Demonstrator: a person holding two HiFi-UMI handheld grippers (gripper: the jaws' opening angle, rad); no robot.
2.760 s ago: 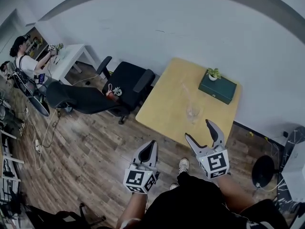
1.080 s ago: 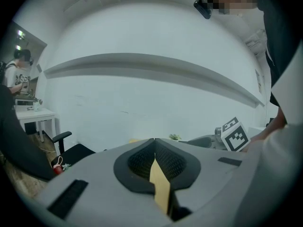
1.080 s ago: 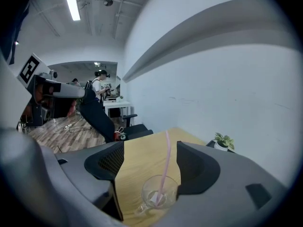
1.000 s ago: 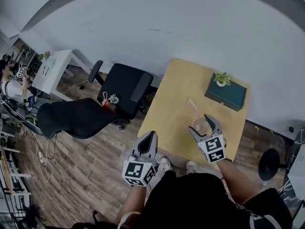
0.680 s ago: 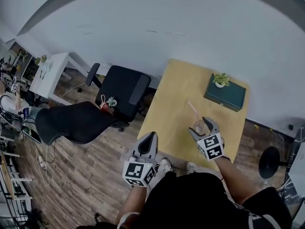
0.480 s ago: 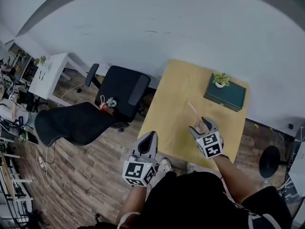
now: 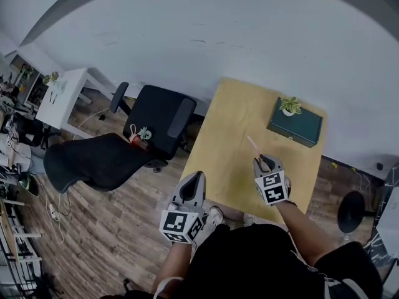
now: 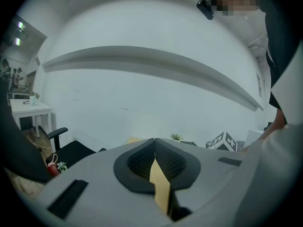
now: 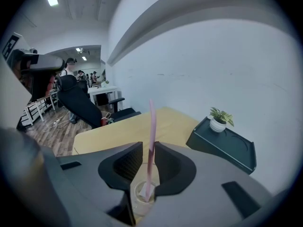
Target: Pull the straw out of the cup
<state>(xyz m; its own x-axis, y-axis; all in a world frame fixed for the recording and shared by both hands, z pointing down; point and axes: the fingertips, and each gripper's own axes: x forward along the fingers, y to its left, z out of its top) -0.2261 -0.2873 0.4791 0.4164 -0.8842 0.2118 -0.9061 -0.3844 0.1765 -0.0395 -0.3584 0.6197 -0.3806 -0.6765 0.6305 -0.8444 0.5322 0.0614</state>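
Moved: right tool (image 7: pixel 263 162) (image 9: pixel 147 148) has sunk closer over the cup (image 9: pixel 142 193) since a second ago, and its jaws are far narrower than then; left tool (image 7: pixel 197 175) (image 8: pixel 155 143) has barely shifted.
Right tool: jaws closing with a narrow gap left; the straw (image 7: pixel 252 144) (image 9: pixel 151 126) stands between them, and the pads are not clearly pressing it yet.
Left tool: jaws together at the tips, holding nothing; it hangs off the near left edge of the surface (image 7: pixel 230 129) (image 9: pixel 123 126), above the plank floor (image 7: pixel 112 229).
Straw: thin pale pink tube, slightly bowed; its foot is in the cup and its top rises past the jaw tips.
Cup: clear, round, thin-walled; upright on the surface, right under the right tool's jaws.
Surface: smooth pale yellow wood, rectangular.
Tray (image 7: pixel 296 124) (image 9: pixel 222 143): dark green, flat, raised rim; at the far right corner, carrying a small potted plant (image 7: pixel 289 104) (image 9: pixel 218 117).
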